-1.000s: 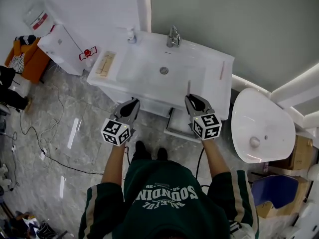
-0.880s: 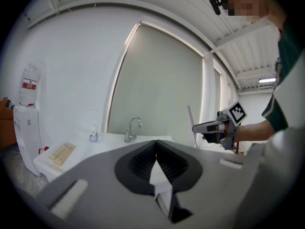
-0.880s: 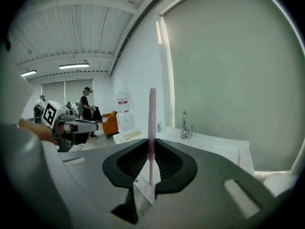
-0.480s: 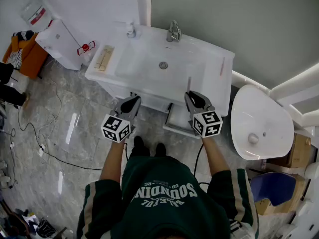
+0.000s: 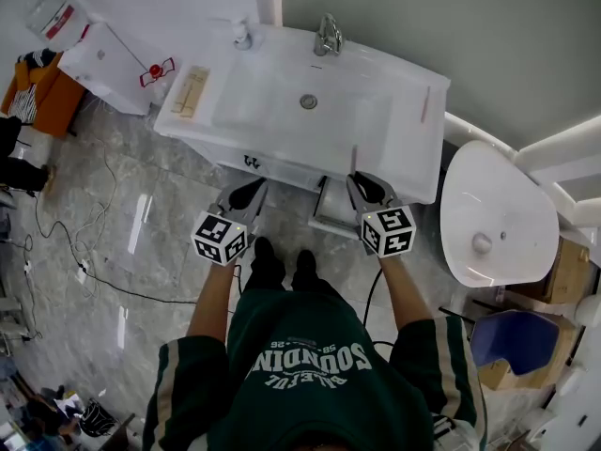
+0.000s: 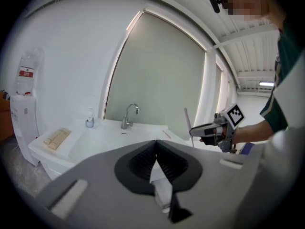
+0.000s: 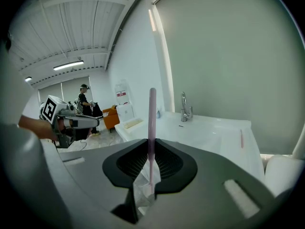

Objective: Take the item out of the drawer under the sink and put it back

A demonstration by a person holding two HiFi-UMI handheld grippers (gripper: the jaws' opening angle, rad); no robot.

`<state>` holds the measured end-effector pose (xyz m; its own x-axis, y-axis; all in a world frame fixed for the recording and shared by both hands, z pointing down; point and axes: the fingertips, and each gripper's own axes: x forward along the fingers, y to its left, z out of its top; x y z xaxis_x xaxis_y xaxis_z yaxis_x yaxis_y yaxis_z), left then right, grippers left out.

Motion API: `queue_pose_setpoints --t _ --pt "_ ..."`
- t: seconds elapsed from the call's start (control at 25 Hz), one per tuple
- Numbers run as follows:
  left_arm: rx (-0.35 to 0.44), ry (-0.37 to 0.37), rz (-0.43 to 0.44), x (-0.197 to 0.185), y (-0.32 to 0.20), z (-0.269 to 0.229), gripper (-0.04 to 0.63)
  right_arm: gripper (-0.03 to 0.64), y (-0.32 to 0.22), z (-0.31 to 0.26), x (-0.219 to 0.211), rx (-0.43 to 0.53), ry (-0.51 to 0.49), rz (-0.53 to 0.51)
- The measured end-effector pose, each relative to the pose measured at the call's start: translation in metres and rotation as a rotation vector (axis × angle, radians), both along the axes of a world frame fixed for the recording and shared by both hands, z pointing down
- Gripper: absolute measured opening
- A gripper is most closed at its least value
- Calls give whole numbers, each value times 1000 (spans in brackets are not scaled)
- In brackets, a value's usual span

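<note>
**A:** Right gripper (image 7: pixel 151 142) first: its jaws are clamped on a thin pink stick (image 7: pixel 152 113) that stands straight up out of them.

**B:** And the left gripper (image 6: pixel 156 144)?

**A:** Jaws pressed together, nothing between them. It hangs level with the other, in front of the vanity.

**B:** Give me the count.

**A:** Two grippers and two sticks. One is held, and a second stick (image 5: pixel 424 104) lies flat along the right edge of the counter (image 5: pixel 394 139). One faucet (image 5: pixel 328 38) at the back edge, one small bottle (image 5: pixel 242 34) at the back left corner.

**B:** How does the held one look?

**A:** Slim, straight, pale pink. I can't tell what kind of thing it is.

**B:** The drawer (image 5: pixel 331 222)?

**A:** One, pulled out below the counter's front edge, just beside the right gripper.

**B:** Any change from a second ago?

**A:** The grip is unchanged and the drawer is still out. The head view now takes in more of the cabinet front (image 5: pixel 272 169).
</note>
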<state>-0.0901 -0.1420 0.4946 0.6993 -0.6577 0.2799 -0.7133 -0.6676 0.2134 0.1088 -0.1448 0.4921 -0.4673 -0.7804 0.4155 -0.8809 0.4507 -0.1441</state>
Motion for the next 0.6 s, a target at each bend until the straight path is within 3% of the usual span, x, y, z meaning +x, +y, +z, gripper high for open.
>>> queue_pose_setpoints --t 0.6 --pt "-133 -22 29 16 15 61 51 51 53 162 15 -261 163 -82"
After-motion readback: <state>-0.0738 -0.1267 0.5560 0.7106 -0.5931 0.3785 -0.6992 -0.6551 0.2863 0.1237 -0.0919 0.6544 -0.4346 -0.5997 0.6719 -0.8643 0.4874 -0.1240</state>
